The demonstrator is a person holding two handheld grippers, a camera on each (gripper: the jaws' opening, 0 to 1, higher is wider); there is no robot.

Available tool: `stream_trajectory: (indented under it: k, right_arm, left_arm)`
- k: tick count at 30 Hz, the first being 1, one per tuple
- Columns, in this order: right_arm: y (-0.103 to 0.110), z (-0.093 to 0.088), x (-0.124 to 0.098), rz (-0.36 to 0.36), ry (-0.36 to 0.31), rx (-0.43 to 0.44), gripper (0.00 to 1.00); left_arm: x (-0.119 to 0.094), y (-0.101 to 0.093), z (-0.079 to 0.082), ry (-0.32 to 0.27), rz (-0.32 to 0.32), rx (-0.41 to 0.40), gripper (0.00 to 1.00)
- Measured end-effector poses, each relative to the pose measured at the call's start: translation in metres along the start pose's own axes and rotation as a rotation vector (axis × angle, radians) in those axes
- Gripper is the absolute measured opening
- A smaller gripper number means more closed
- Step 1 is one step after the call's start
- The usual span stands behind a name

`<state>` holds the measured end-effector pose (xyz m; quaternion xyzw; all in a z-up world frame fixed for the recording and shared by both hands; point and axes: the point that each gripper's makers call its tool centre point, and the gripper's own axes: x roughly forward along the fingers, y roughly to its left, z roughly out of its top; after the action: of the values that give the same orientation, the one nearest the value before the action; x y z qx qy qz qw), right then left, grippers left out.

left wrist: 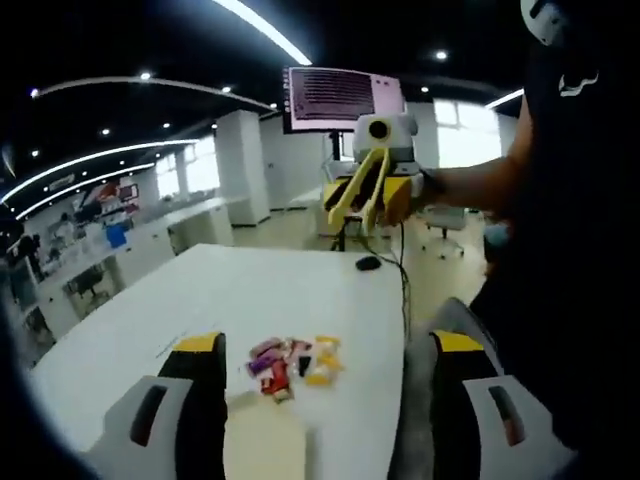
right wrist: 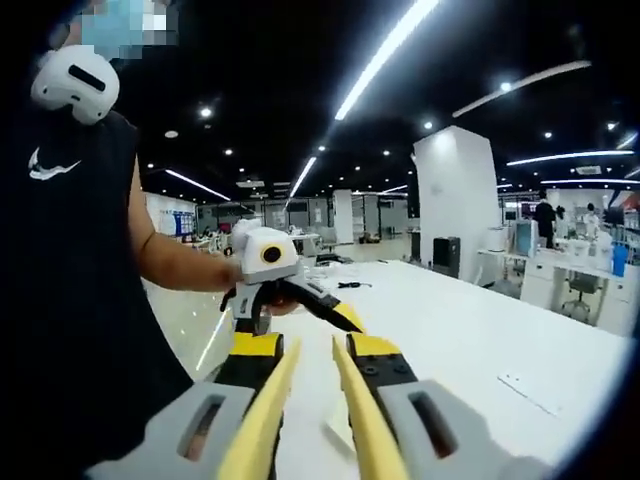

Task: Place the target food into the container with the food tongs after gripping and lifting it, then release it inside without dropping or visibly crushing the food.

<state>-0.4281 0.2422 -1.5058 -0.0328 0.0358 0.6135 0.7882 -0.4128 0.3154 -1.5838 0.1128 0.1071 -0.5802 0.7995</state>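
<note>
A small pile of wrapped snacks [left wrist: 295, 362] in red, purple and yellow lies on the white table [left wrist: 250, 290], between the wide-apart jaws of my left gripper [left wrist: 328, 342], which is open and holds nothing. A beige flat surface [left wrist: 265, 450] sits just below the pile; I cannot tell what it is. My right gripper [right wrist: 315, 345] is shut on yellow food tongs [right wrist: 265, 415], whose two arms run forward between its jaws, slightly spread. In the left gripper view that right gripper [left wrist: 385, 185] hangs high beyond the table's far end with the tongs [left wrist: 355, 195] pointing down-left. The left gripper [right wrist: 300, 295] is seen ahead of the tongs.
A person in a black shirt [left wrist: 570, 250] stands at the table's right side. A black mouse [left wrist: 368, 263] with a cable lies near the far edge. A monitor [left wrist: 340, 95] stands behind. A white slip [right wrist: 530, 390] lies on the table. Desks and chairs fill the room beyond.
</note>
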Motion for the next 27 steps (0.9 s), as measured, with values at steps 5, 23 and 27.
stream_trajectory:
  k: [5, 23, 27]
  right_arm:
    - [-0.003, -0.010, -0.001, -0.021, 0.027, 0.005, 0.24]
    - [-0.025, -0.042, -0.025, -0.143, 0.115, 0.034, 0.24]
    - [-0.022, -0.052, -0.027, -0.136, 0.147, 0.043, 0.24]
  left_arm:
    - [-0.016, 0.018, -0.031, 0.007, 0.133, -0.039, 0.95]
    - [-0.019, -0.010, -0.138, 0.099, 0.249, -0.095, 0.97]
    - [-0.014, -0.016, -0.148, 0.107, 0.240, -0.167, 0.95]
